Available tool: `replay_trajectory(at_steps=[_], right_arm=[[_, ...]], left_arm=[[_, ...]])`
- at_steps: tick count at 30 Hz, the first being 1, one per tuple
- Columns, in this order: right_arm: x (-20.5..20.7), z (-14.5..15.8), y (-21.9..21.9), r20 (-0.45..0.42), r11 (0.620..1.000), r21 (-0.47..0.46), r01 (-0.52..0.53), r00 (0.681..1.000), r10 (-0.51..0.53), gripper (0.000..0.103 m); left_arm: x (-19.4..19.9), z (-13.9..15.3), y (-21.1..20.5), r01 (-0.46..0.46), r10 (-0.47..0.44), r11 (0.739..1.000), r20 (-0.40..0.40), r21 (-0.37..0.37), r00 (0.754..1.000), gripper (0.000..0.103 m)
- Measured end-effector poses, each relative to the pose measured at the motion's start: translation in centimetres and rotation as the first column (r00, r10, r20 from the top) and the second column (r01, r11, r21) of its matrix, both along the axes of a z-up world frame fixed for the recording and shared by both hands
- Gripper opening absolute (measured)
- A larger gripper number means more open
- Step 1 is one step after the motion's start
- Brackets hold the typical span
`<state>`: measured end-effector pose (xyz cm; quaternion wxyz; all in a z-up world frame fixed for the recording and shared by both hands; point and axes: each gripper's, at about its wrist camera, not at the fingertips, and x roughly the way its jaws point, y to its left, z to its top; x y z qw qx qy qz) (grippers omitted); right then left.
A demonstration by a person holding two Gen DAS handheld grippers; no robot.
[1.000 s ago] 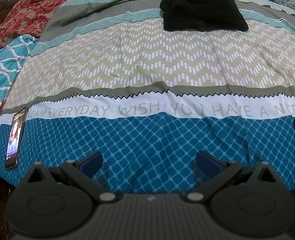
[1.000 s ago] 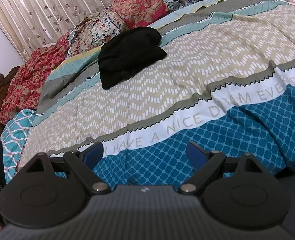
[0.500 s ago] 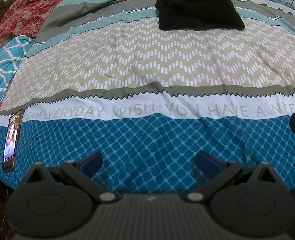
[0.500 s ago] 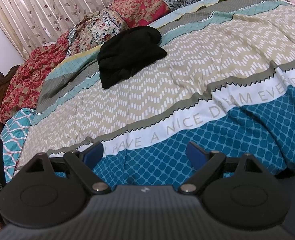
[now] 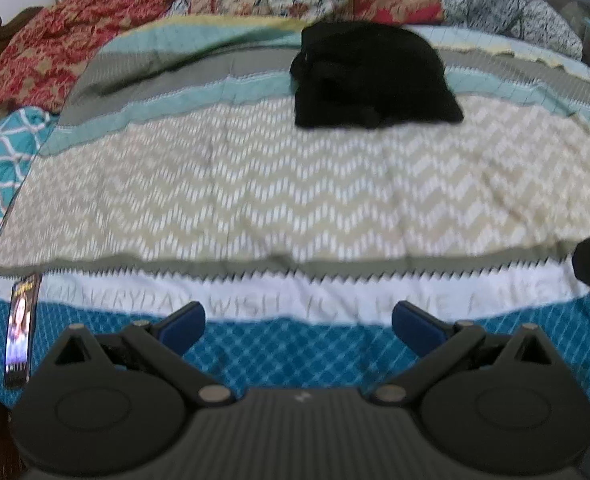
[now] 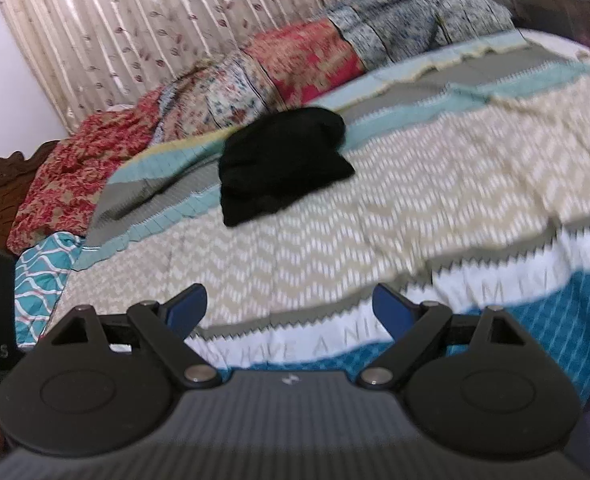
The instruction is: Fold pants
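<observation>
Bed (image 5: 255, 200): wide, covered edge to edge by a banded spread; bands run blue lattice, white with grey lettering, beige zigzag, grey, pale teal.
Pants (image 5: 371, 76): black, bunched in a heap, on the far grey and teal bands, reaching into the beige.
Phone (image 5: 21, 330): at the near left edge, flat, screen lit, across the white and blue bands.
Quilts (image 6: 295, 60): red floral and grey-blue prints, piled along the far side, just behind the pants.
</observation>
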<state>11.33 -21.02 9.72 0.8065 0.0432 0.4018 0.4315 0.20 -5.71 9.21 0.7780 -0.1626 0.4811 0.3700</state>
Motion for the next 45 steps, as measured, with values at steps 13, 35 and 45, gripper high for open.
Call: replay_trajectory(at_steps=[13,35,45], right_arm=[[5.4,5.1,1.4,0.029,0.996,0.065,-0.054,0.998,0.053,0.091],[8.0,8.3,2.3,0.088,0.981,0.165,-0.099,0.992,0.085,0.091],[6.9,2.7,1.0,0.056,0.998,0.060,-0.015,0.998,0.011,0.091]], left_arm=[[3.1,5.1,1.9,0.018,-0.027,0.996,0.106,0.085,0.994,0.103],[6.3,8.7,3.2,0.023,-0.053,0.985,0.166,0.173,0.985,0.103],[7.2,4.1,3.7,0.022,-0.030,0.996,0.089,0.087,0.996,0.103]])
